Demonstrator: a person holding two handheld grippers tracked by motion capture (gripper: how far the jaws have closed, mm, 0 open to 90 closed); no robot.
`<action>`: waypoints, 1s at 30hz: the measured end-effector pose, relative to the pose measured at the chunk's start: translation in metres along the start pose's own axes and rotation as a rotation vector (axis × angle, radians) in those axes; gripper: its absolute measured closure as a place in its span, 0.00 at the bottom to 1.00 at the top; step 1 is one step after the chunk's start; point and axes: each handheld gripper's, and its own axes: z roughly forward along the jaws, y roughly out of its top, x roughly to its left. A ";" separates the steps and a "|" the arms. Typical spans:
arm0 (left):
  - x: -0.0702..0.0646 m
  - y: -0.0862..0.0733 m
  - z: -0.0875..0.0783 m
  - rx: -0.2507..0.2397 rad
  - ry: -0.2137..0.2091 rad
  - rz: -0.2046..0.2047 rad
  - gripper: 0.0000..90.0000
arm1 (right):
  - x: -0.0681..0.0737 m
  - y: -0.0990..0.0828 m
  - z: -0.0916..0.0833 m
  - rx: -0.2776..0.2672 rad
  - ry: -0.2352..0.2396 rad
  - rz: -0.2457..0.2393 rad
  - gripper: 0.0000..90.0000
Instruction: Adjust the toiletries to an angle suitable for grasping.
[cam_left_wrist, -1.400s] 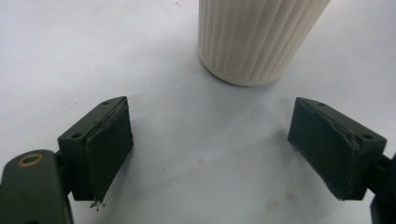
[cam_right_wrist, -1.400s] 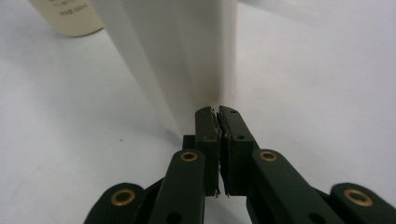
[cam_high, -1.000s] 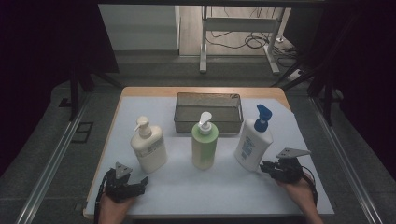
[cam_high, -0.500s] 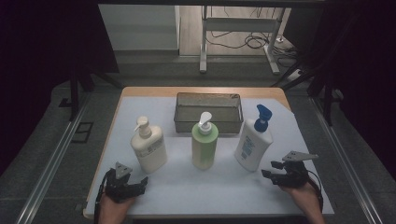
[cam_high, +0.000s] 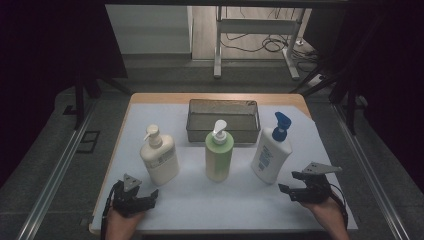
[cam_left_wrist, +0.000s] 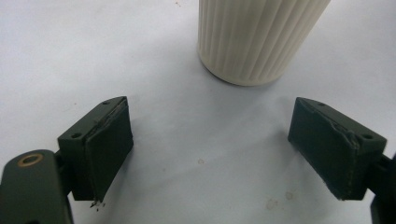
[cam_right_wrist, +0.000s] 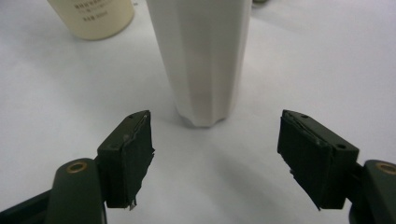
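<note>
Now my right gripper (cam_high: 292, 182) faces the white bottle (cam_high: 270, 154) standing on the tabletop (cam_high: 240, 200); its jaws have just been opening, nothing between them, wide enough to straddle it. My left gripper (cam_high: 150, 195) waits released below the cream bottle (cam_high: 160, 160).

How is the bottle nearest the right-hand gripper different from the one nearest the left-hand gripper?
The white bottle by the right gripper has a blue pump; the cream bottle by the left gripper has a cream pump. The white bottle's wall shows broad flat facets, the cream bottle's fine ribs. The white bottle looks taller and slimmer, the cream one squatter. Both stand on the white sheet, ahead of open jaws.
</note>
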 end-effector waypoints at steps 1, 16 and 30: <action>0.000 0.000 0.000 0.000 0.000 0.000 0.15 | 0.001 0.001 -0.001 -0.006 -0.004 -0.002 0.29; 0.000 0.000 0.000 0.000 0.000 0.000 0.15 | 0.011 0.033 -0.014 -0.041 -0.006 -0.043 0.26; 0.000 0.000 0.000 0.002 0.000 0.003 0.15 | 0.017 0.059 -0.018 -0.075 0.008 -0.055 0.25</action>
